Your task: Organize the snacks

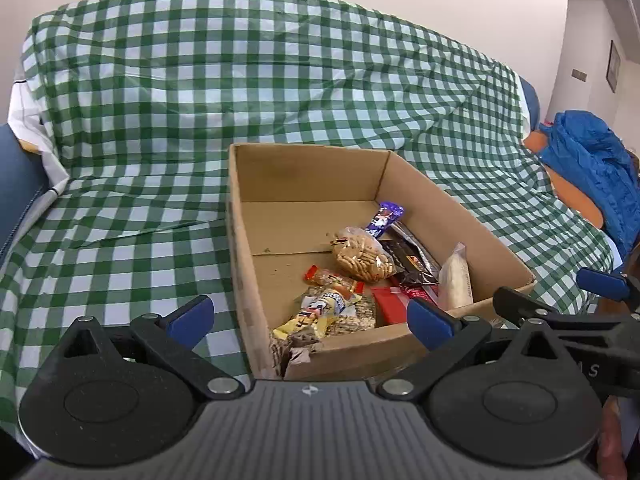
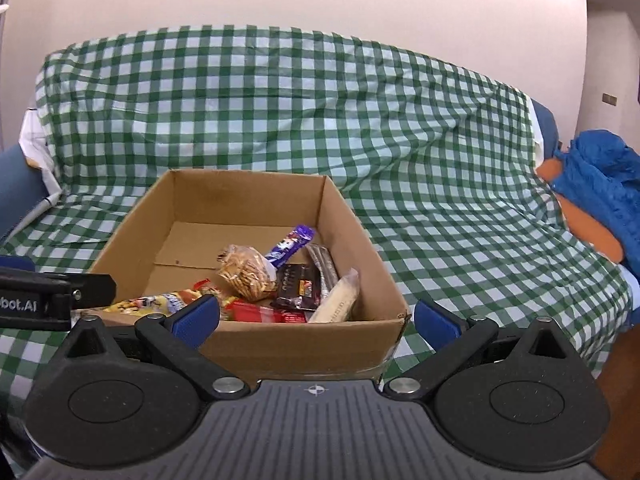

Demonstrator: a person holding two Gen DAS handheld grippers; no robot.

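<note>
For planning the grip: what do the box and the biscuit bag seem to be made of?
Box: corrugated cardboard, matte brown, judging by its folded flaps and torn corner. Biscuit bag: probably thin clear plastic film, glossy, since the biscuits show through.

- In the cardboard box (image 2: 280, 344), the near wall hides the lower ends of the red packet (image 2: 260, 314) and white packet (image 2: 336, 300).
- At 3 o'clock, the blue garment (image 1: 596, 168) is cut by the frame edge (shape unclear).
- Print on the dark wrapper (image 1: 408, 258) is too small to read.

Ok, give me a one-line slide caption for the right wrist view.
Open right hand-held gripper poised before a cardboard box of mixed snacks on a green checked cloth.
</note>
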